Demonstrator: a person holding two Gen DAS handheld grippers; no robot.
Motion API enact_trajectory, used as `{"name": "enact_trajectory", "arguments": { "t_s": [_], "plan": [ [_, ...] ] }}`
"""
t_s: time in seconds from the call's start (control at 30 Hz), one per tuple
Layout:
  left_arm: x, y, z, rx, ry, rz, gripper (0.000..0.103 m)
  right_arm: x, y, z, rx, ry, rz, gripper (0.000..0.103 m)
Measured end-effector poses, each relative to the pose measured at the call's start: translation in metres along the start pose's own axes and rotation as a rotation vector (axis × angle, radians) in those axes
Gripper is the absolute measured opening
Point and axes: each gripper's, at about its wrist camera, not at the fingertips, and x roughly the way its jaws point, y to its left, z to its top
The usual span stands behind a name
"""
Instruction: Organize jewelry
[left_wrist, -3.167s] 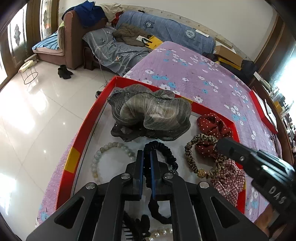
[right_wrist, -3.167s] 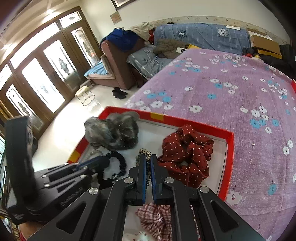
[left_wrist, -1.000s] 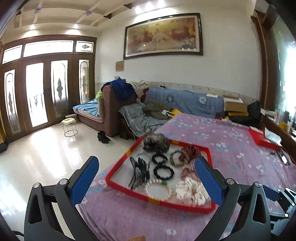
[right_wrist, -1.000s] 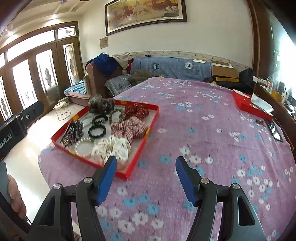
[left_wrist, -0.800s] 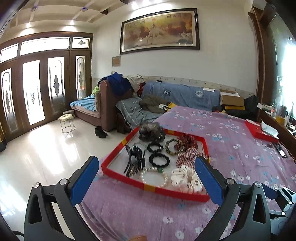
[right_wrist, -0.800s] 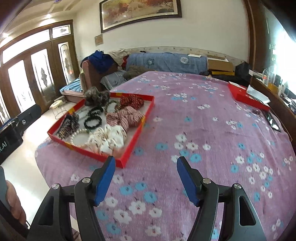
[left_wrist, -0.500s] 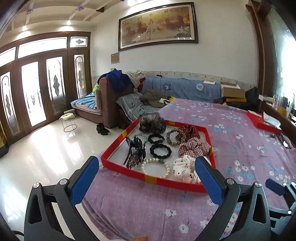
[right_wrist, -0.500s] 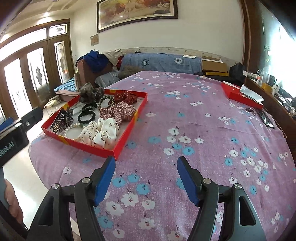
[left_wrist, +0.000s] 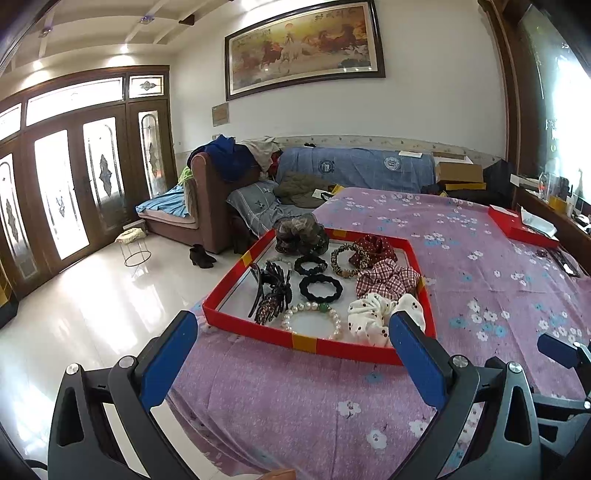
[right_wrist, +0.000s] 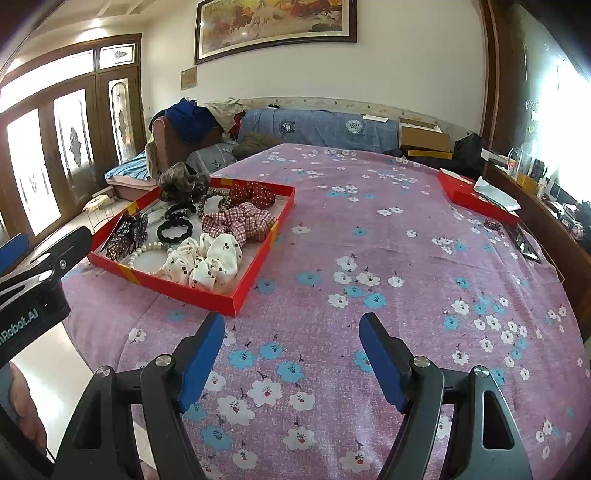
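Both grippers pulled back from red tray (left_wrist: 258, 334); left gripper (left_wrist: 291, 354) wide apart, right gripper (right_wrist: 291, 354) opening, empty; pieces sorted inside.

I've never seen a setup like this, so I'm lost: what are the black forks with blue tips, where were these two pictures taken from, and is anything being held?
No robot here: a person holds a two-finger gripper in each hand, with a camera on each looking along its fingers. One picture is from the left gripper, the other from the right gripper. Both face a table under a purple flowered cloth. On it sits a red tray holding scrunchies, black hair ties, a pearl bracelet and hair claws. Neither gripper holds anything: the left is open, and the right's jaws are opening with nothing between them.
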Motion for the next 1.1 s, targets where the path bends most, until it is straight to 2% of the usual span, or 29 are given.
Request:
{"name": "enact_trajectory", "arguments": {
  "t_s": [0.73,1.1],
  "plan": [
    [0.025,0.004,-0.013,-0.004,0.081,-0.017,0.103,0.021,0.014,0.0,-0.032,0.054,0.003,0.081],
    [0.056,0.016,-0.018,-0.022,0.148,0.001,0.103,0.04,0.029,0.01,-0.075,0.079,-0.001,0.081]
  ]
}}
